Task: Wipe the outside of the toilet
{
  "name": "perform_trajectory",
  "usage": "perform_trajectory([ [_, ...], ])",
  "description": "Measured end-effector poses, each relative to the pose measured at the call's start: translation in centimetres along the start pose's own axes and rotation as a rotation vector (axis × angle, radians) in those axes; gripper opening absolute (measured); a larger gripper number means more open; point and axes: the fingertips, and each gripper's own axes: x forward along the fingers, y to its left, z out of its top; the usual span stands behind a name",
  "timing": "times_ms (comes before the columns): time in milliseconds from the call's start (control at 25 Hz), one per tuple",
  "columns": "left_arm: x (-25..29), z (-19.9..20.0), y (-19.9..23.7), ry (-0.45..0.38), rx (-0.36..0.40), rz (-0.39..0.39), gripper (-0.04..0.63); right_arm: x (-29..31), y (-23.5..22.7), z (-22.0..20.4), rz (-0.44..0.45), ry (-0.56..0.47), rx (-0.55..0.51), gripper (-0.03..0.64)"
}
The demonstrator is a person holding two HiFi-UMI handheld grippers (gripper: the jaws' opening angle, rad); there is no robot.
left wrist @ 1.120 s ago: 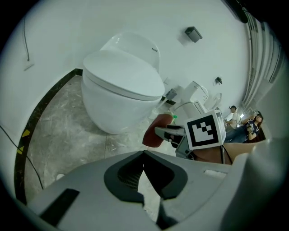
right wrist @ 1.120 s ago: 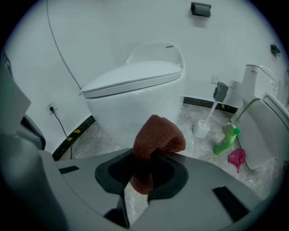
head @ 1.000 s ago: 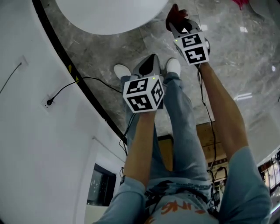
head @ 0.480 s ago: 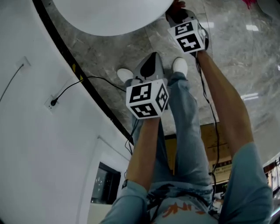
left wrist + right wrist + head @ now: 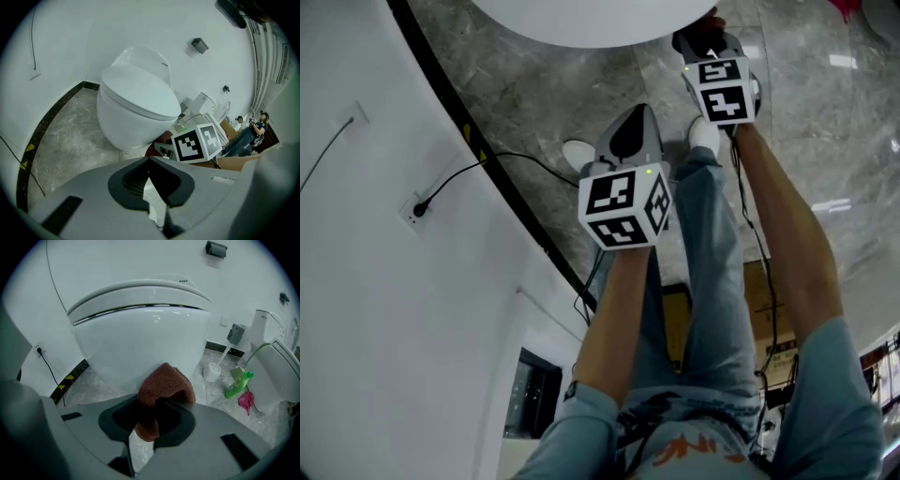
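White toilet [image 5: 140, 333] on the shiny grey stone floor [image 5: 70, 136] beside a curved white wall [image 5: 70, 37] with a black strip [image 5: 51, 112] at the bottom, brown cloth [image 5: 165, 383] against its low front, pinched tight in the right gripper [image 5: 147, 418], left gripper [image 5: 151, 180] closed on nothing, back from the bowl.

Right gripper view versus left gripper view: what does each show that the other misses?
Only the right gripper view: the right gripper shut on the brown cloth, plus a green bottle and toilet brush. Only the left gripper view: the left gripper, shut on nothing, and the right gripper's marker cube. Both: the white toilet and grey marbled floor.
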Motion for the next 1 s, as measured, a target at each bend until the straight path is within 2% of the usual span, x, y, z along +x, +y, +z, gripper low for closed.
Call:
perform_trajectory([
  [240,-2.3,-0.3,4.0,-0.003,-0.047,0.002,-0.006,0.1,3.1,-0.2,-0.046,0.013,0.065,0.077],
  [520,-5.0,-0.2,8.9,-0.005,-0.067,0.009,-0.006,0.6,6.0,-0.2,-0.108,0.038,0.150,0.077],
  [760,-7.0,0.4,13.4,0.009,-0.066,0.004,-0.006,1.5,10.6,0.7,-0.132,0.040,0.198,0.077],
  [920,-7.9,1.5,16.3,0.009,-0.065,0.004,-0.006,2.5,14.2,2.5,-0.126,0.026,0.166,0.075],
  [1000,-8.2,2.0,17.8,0.011,-0.064,0.006,-0.006,3.2,15.7,3.3,-0.140,0.023,0.188,0.075],
])
